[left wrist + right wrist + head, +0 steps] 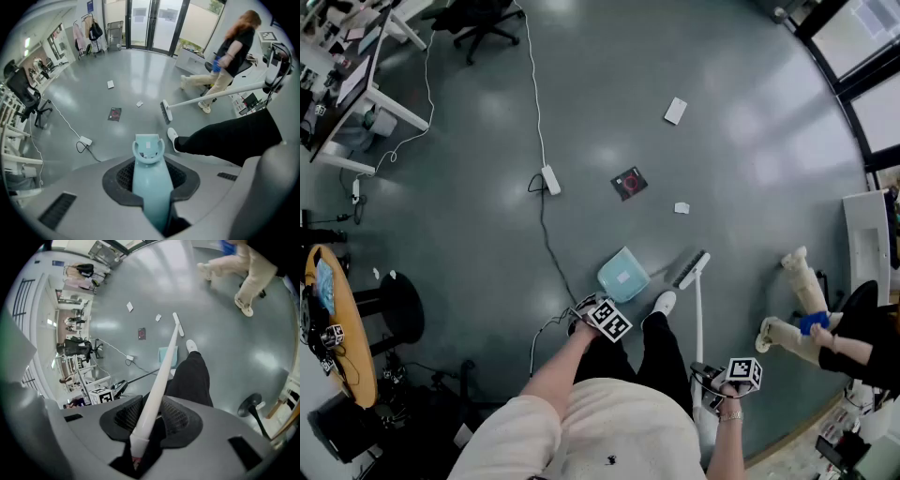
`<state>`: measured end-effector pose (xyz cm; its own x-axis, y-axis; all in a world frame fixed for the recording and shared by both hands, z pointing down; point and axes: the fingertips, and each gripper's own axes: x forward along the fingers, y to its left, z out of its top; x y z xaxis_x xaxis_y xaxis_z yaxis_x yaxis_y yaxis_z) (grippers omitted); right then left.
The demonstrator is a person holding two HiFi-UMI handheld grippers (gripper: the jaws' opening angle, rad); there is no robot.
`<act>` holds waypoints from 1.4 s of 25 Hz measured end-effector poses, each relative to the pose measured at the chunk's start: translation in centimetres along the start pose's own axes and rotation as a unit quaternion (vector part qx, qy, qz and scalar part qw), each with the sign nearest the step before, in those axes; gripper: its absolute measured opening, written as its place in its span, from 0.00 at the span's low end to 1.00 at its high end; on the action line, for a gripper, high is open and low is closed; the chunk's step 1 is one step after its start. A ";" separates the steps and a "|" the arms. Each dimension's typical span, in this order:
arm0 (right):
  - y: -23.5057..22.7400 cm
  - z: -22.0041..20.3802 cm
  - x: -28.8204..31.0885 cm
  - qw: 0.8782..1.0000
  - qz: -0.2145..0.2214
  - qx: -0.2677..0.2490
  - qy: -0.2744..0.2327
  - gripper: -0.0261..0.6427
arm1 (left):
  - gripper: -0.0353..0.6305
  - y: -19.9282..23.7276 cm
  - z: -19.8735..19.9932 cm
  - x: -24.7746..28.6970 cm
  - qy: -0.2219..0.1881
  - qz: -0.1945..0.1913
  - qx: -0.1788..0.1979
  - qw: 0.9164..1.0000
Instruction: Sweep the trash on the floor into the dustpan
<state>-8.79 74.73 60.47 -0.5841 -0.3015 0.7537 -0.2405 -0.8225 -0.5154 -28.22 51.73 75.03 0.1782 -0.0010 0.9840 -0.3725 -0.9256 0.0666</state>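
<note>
A light-blue dustpan (623, 274) rests on the grey floor ahead of my feet. Its long teal handle (150, 180) runs up between the jaws of my left gripper (605, 317), which is shut on it. My right gripper (733, 375) is shut on the white broom handle (158, 380). The broom head (691, 269) touches the floor just right of the dustpan. Farther out lies the trash: a white paper (675, 111), a black-and-red square (629, 183) and a small white scrap (682, 208).
A white power strip (550, 179) with a cable trails across the floor left of the trash. Another person (225, 61) walks at the right. Desks and an office chair (483, 23) stand at the far left, a round stool (398, 307) near left.
</note>
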 end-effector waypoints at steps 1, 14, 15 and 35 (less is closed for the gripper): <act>-0.4 1.1 -1.1 1.000 -0.007 -0.002 0.000 0.24 | 0.19 -0.7 0.5 -0.2 0.003 -0.005 -0.004 1.000; -1.8 31.8 -12.9 0.966 -0.182 -0.173 0.062 0.24 | 0.19 -2.8 15.2 2.0 0.016 0.030 -0.088 0.996; -1.7 34.4 -13.8 0.958 -0.201 -0.192 0.068 0.24 | 0.19 -2.7 16.6 2.3 0.017 0.032 -0.096 0.995; -1.0 36.6 -8.6 0.773 -0.355 -0.459 0.256 0.23 | 0.19 -3.4 24.0 4.7 0.034 0.028 -0.163 0.986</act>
<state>24.89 60.47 69.42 -0.2267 0.4932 0.8399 -0.9530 0.0657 -0.2958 -4.30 45.76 75.46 0.0926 -0.0133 0.9956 -0.6550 -0.7539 0.0509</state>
